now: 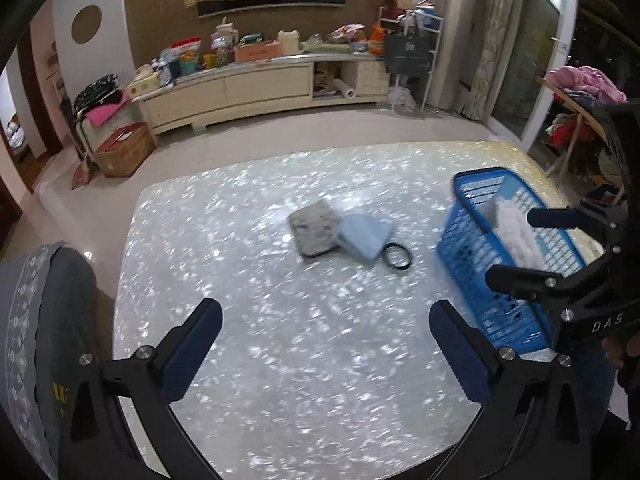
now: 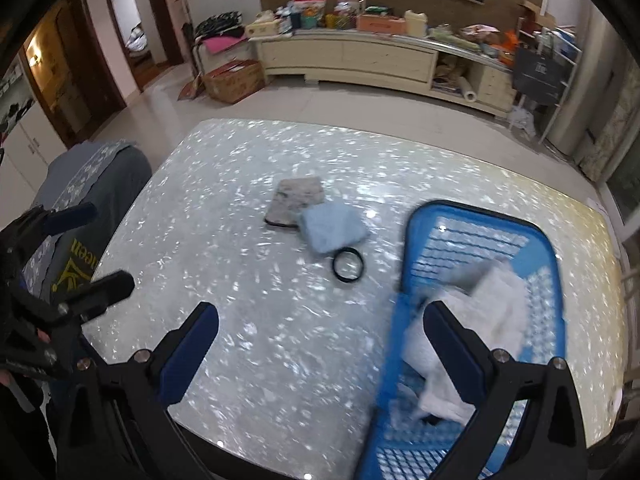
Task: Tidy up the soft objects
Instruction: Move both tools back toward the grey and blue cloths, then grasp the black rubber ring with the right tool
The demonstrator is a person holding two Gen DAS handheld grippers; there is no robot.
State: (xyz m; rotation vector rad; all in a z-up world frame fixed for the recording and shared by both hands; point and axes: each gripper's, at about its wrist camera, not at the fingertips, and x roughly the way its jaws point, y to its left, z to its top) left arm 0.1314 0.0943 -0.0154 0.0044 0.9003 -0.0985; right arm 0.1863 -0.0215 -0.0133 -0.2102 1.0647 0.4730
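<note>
White fluffy cloth [image 2: 492, 312] lies inside blue slatted basket [image 2: 548, 264] at right side of speckled tabletop [image 1: 280, 320]. Light-blue folded cloth [image 1: 364, 236] mid-tabletop, touching grey cloth [image 1: 312, 228]; black ring [image 1: 398, 258] just beside it. Left tool [image 1: 326, 340] jaws spread, empty. Right tool [image 2: 320, 340] jaws spread, empty, one finger over basket.

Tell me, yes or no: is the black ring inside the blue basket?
No, the ring lies on the table beside the basket.
</note>
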